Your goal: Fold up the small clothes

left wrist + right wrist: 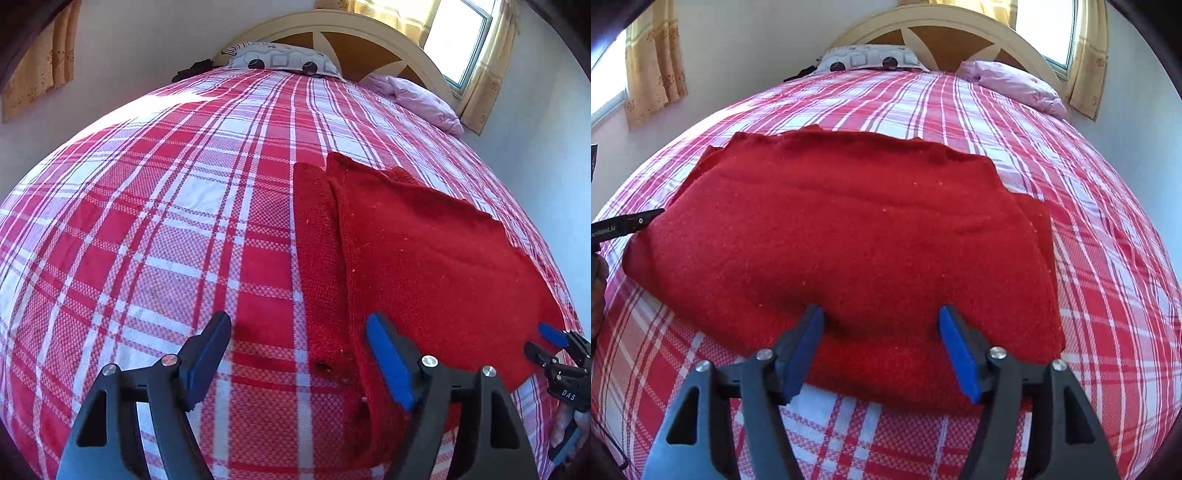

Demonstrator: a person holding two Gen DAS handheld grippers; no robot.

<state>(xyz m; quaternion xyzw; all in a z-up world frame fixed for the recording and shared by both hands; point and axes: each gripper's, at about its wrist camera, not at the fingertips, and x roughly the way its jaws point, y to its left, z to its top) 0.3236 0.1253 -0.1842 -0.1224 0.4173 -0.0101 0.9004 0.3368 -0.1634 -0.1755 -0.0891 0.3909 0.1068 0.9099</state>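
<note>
- Nearest my left wrist camera, the left gripper [299, 356] stands released, its blue pads [389, 363] spread wide with nothing between them; the left finger hangs over bare bedspread and the right one over the sweater's near left edge.
- Left of that, I see only the red-and-white plaid bedspread [147, 229], which covers the whole bed.
- Moving right, the red knitted sweater [424, 251] lies folded on the bedspread, a narrower lower layer showing along its left side under the top layer.
- At the far right edge of this view, the right gripper [554, 347] sits just beside the sweater's near right part; from here I cannot tell how its jaws stand.
- From my right wrist camera, the right gripper [881, 350] is clearly released too, pads apart over the sweater's near edge and gripping nothing.
- On that view's left edge, a black fingertip of the other gripper pokes in beside the sweater's left corner.
- Across the middle, the sweater [849, 229] spreads flat and wide, one layer peeking out at its right side.
- At the bed's head, a patterned pillow [871, 58] lies left and a pink pillow [1015, 85] right, against a cream headboard [942, 27].
</note>
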